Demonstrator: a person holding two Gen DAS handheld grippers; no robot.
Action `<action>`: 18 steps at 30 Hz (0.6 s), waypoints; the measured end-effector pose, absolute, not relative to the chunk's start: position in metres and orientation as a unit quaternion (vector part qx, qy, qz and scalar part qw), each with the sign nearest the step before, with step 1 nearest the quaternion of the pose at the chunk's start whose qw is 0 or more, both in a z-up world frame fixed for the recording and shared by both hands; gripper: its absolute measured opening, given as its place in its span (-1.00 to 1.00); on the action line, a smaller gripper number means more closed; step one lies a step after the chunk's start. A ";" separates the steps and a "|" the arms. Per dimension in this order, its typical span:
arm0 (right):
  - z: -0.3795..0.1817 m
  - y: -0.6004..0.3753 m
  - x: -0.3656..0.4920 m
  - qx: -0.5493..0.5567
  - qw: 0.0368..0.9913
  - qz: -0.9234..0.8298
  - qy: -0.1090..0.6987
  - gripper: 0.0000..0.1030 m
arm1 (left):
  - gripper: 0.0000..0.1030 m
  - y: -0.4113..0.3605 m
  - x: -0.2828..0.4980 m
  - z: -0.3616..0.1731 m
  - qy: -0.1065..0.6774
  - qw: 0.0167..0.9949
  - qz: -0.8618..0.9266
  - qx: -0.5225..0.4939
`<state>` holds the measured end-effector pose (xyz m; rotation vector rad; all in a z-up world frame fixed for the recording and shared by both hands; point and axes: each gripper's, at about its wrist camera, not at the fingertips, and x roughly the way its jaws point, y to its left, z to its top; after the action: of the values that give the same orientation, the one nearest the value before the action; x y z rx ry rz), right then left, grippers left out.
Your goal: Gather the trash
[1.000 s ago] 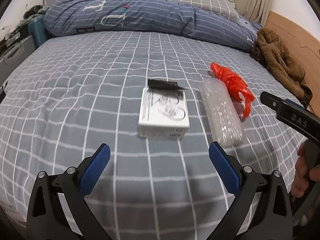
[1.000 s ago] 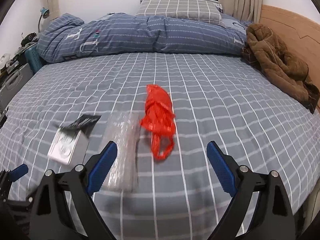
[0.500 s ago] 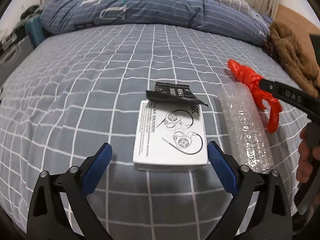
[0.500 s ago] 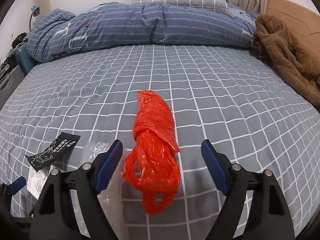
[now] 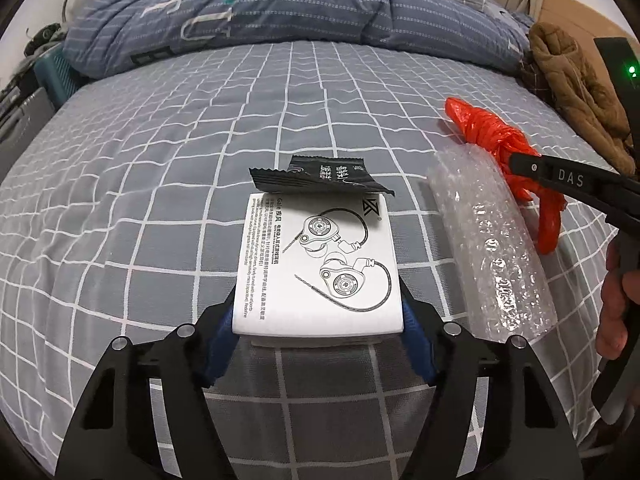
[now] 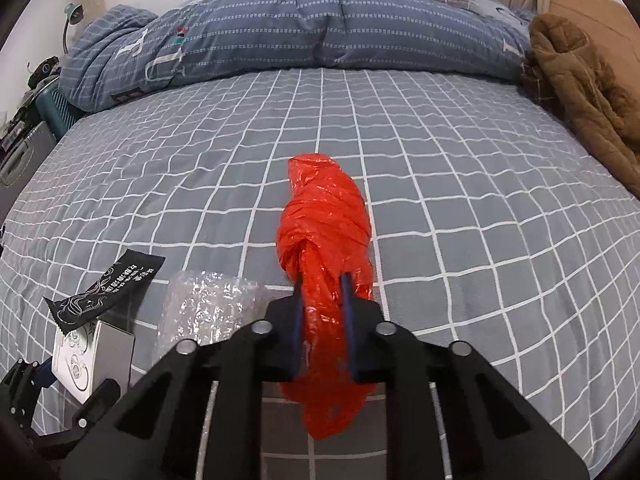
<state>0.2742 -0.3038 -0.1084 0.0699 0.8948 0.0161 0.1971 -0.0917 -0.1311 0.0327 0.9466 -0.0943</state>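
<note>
Now left gripper [image 5: 318, 320] clamps white earphone box [image 5: 318, 260]; right gripper [image 6: 322, 308] pinches red plastic bag [image 6: 326, 232]. Lift both slowly; 2 grips look shallow.

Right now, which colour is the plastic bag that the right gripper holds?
Bright red-orange; the plastic bag shows best in the right wrist view, pinched in the right gripper.

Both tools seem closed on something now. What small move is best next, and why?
Probably lift both a little off the bed. The left tool pinches the white earphone box by its near end, and the right tool squeezes the red plastic bag. A black wrapper rests on the box's far edge and may slide.
</note>
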 end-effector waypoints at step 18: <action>-0.061 -0.285 0.232 0.008 0.924 0.012 0.381 -0.75 | 0.31 -0.067 0.160 -0.081 0.427 0.903 -0.056 -0.003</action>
<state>0.2316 -0.2845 -0.0614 0.0160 0.7826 0.0237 0.1596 -0.0671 -0.0815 -0.0063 0.8826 -0.1161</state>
